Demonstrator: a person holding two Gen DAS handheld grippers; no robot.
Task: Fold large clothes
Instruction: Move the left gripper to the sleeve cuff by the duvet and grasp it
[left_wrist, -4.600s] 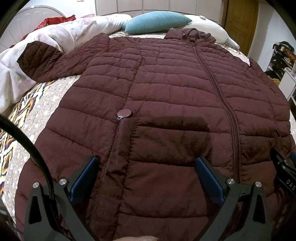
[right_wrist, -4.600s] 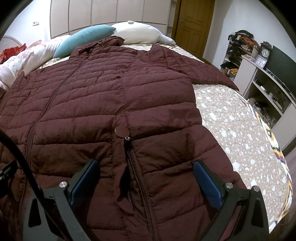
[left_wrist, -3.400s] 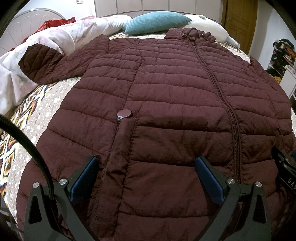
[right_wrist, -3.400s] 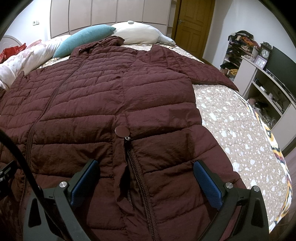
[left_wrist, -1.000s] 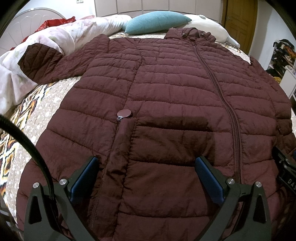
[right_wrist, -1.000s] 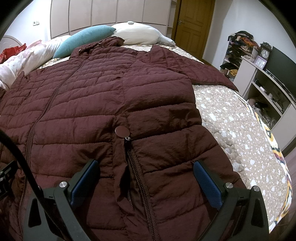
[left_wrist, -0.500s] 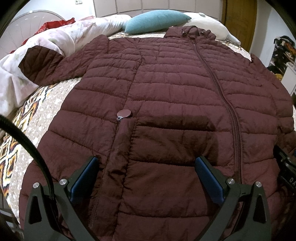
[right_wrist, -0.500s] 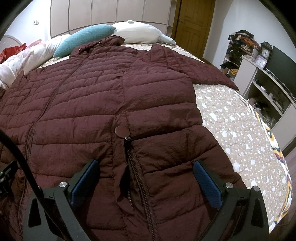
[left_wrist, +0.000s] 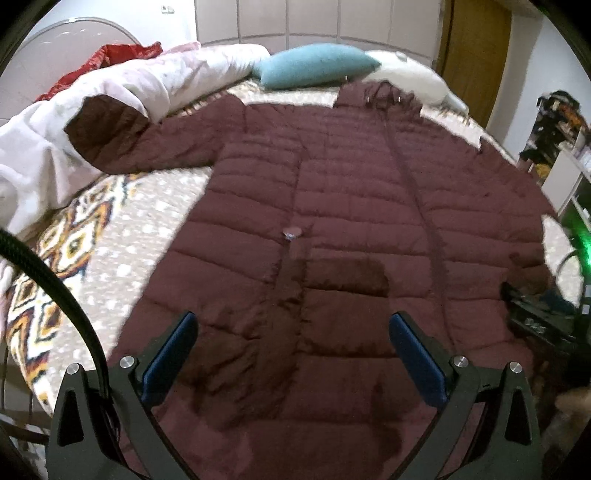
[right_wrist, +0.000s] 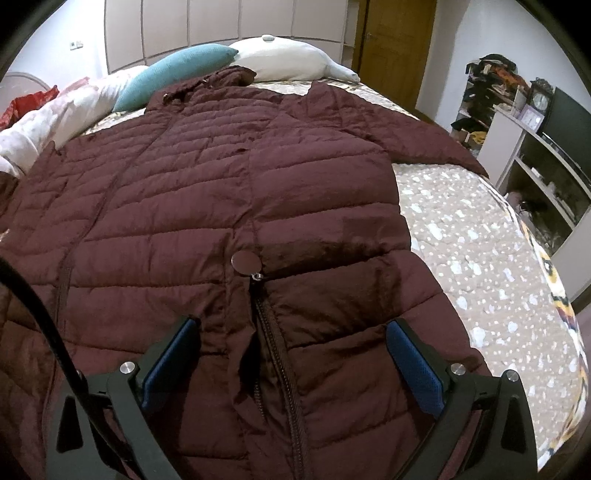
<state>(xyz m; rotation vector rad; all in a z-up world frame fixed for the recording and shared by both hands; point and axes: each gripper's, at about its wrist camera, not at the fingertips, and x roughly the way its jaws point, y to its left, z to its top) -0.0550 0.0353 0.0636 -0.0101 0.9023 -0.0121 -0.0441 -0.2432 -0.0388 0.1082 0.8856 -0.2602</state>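
Observation:
A large maroon quilted jacket (left_wrist: 351, 206) (right_wrist: 207, 192) lies flat and face up on the bed, front zipped, hood toward the pillows, both sleeves spread sideways. Its left sleeve (left_wrist: 122, 144) ends on the white duvet; the other sleeve (right_wrist: 417, 136) runs toward the bed's right edge. My left gripper (left_wrist: 293, 350) hovers open above the hem by the left pocket zip (left_wrist: 291, 233). My right gripper (right_wrist: 291, 354) is open too, above the right pocket zip (right_wrist: 273, 332) with its round pull tab (right_wrist: 245, 262). Neither holds anything.
A patterned beige bedspread (left_wrist: 96, 254) (right_wrist: 480, 251) covers the bed. At the head lie a teal pillow (left_wrist: 314, 66), a white pillow (right_wrist: 291, 62) and a bunched white duvet (left_wrist: 44, 147). A shelf unit (right_wrist: 543, 162) with a TV stands right; a wooden door (right_wrist: 395, 44) is behind.
The left gripper has pulled back and risen, so more of the jacket and the left bedspread shows. The right gripper has barely moved. Both stay open.

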